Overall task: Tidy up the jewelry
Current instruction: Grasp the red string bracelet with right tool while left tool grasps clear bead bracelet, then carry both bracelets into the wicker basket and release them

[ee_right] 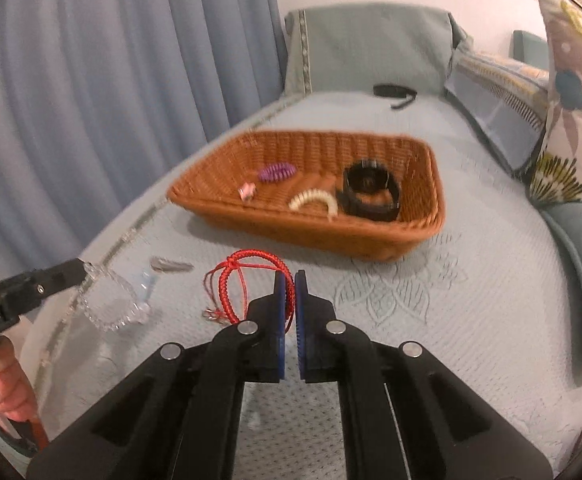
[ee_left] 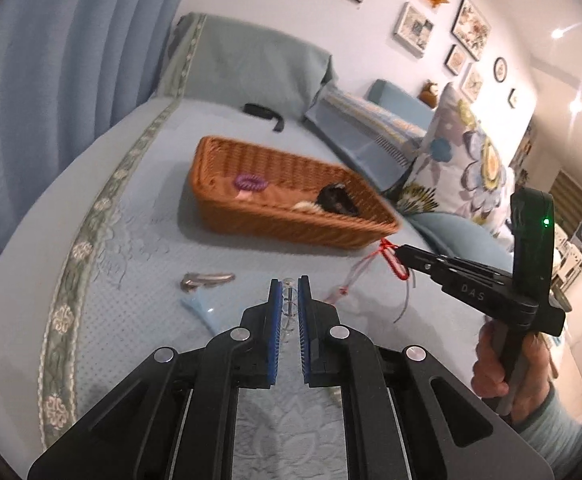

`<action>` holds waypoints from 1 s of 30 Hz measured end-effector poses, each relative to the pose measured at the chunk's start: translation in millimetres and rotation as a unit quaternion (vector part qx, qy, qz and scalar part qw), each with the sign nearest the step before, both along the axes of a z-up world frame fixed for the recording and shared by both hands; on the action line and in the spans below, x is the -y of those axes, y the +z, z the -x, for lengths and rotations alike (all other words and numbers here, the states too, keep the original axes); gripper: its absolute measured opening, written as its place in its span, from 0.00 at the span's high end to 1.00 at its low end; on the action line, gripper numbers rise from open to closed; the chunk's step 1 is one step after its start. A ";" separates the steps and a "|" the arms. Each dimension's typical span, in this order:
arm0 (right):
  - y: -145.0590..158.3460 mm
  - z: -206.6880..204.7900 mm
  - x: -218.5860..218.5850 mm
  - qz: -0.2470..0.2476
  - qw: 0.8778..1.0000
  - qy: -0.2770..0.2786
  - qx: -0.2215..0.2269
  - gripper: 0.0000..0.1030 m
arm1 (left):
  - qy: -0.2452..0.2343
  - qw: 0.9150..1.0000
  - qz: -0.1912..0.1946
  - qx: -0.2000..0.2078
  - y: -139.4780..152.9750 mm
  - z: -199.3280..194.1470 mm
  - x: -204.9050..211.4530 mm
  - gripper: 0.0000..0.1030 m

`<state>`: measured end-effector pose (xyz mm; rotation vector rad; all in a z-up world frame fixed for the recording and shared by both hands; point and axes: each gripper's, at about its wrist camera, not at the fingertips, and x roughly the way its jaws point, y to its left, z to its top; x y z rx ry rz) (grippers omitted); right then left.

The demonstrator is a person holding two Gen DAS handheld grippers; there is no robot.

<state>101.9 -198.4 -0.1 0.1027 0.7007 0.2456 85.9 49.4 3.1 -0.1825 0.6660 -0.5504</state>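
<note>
Left wrist view: left hand-held gripper (ee_left: pixel 290 286) is nearly closed on a clear bead bracelet (ee_left: pixel 288 308), pinched between the blue pads. Right wrist view shows the same bracelet hanging from its tip as a loop, low over the bed (ee_right: pixel 431 300).

Right hand-held gripper (ee_right: pixel 290 280) is closed tight on a red cord bracelet (ee_right: pixel 251 280); the loop and loose ends trail to its left.

Basket (ee_right: pixel 371 236) sits ahead of both hand-held grippers and already holds a purple coil tie, a white clip and a black band. A metal hair clip (ee_left: pixel 207 280) lies on the bed ahead-left of the left hand-held gripper.

Advice: lift each bracelet high enough to clear the basket rim, move well past the near wall, then open. Watch that the red cord's tails don't snag the wicker.
</note>
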 end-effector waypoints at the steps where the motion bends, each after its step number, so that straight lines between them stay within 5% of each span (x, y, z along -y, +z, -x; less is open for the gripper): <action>1: 5.8 2.7 0.0 -0.001 1.000 -0.001 0.008 0.97 | -0.003 1.000 0.003 0.004 3.4 1.1 0.2 0.94; 10: 48.0 11.5 6.6 -0.032 0.999 0.001 0.040 0.97 | -0.027 0.998 0.032 0.043 47.2 -2.3 12.5 0.94; 17: 83.5 -30.5 19.1 -0.032 0.997 -0.028 0.065 0.97 | -0.029 0.996 0.006 0.078 84.8 -42.9 47.7 0.94; 23: 66.7 -95.5 25.7 -0.026 0.998 -0.053 0.014 0.97 | -0.013 0.995 -0.032 0.090 79.2 -99.6 85.2 0.94; 30: 15.9 -147.2 23.0 -0.002 0.996 -0.069 -0.061 0.97 | 0.008 0.998 -0.046 0.038 39.2 -155.7 97.9 0.94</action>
